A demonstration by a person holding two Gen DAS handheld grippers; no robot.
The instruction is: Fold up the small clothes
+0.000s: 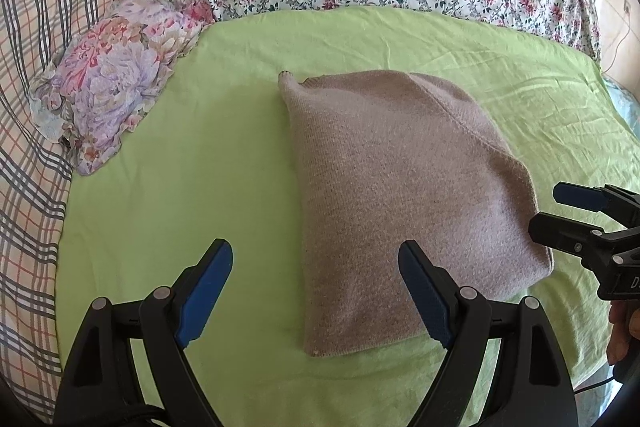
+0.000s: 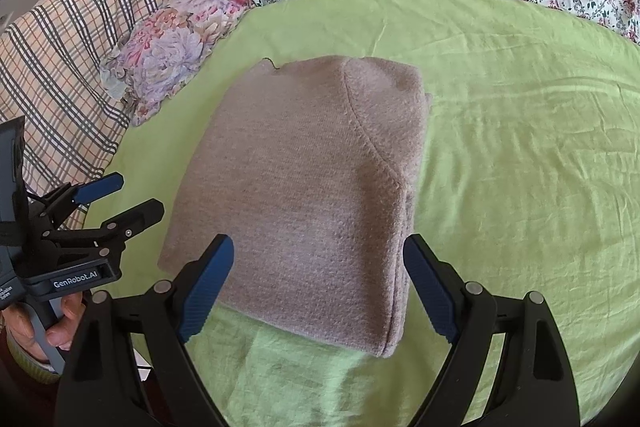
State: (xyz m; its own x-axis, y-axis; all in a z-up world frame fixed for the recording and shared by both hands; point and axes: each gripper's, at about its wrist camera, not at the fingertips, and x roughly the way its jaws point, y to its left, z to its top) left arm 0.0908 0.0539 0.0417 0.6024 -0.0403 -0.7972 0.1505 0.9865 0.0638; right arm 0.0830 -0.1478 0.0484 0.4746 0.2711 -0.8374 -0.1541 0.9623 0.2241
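The left hand-held gripper [image 1: 316, 291] is hovering spread and empty at the near left corner of the folded beige sweater [image 1: 404, 195], which is lying on the green sheet [image 1: 200, 147]. Right of the sweater, the right hand-held gripper [image 2: 319, 287] is hanging spread, gripping nothing.

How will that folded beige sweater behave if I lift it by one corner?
The folded beige sweater is soft knit, so it would likely droop and unfold. Stacked layers show at its near edge and could slide apart. It probably grips rather than slips.
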